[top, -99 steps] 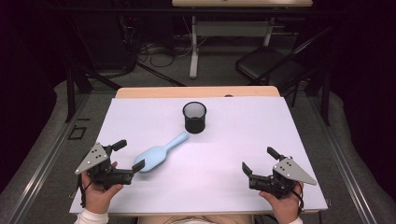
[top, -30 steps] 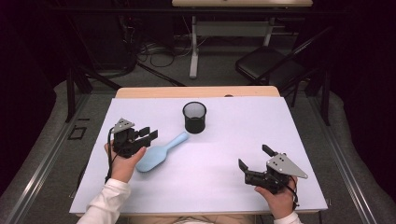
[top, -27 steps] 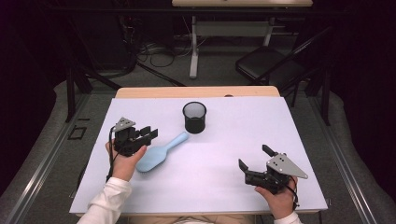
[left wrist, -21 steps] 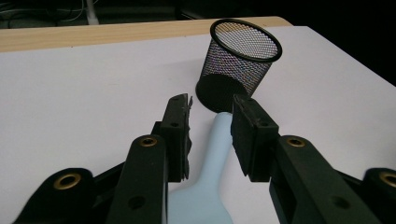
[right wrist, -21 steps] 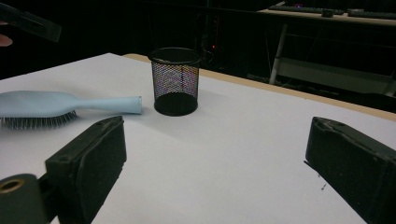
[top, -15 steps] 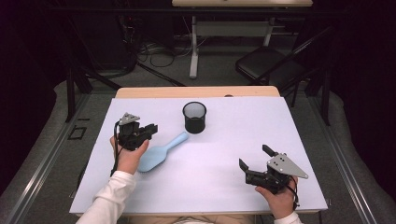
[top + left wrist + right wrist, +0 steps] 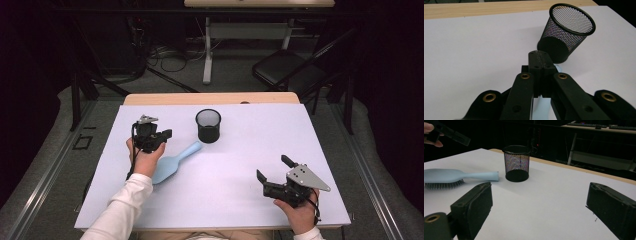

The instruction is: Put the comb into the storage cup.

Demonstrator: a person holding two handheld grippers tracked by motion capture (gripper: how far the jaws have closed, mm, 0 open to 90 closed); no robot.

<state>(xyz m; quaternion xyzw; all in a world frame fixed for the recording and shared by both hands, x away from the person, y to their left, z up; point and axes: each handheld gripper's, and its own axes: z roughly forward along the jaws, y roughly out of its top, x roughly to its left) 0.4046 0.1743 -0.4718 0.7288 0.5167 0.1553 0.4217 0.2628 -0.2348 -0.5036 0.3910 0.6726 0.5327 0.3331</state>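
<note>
Now left gripper [image 7: 165, 134], jaws just clamped together on nothing, hovers above blue hairbrush [image 7: 175, 162] handle near mesh cup [image 7: 208, 125]; brush ungrasped. Right gripper [image 7: 272, 170] idle, jaws spread.

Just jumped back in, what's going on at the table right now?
A person holds a gripper in each hand over a white table. The left gripper hovers above the handle of a light blue plastic hairbrush, which lies flat, bristles down, beside an upright black wire-mesh cup. Its jaws have just been closing and now meet with nothing between them. The right gripper hangs near the table's front right, jaws open and holding nothing.
</note>
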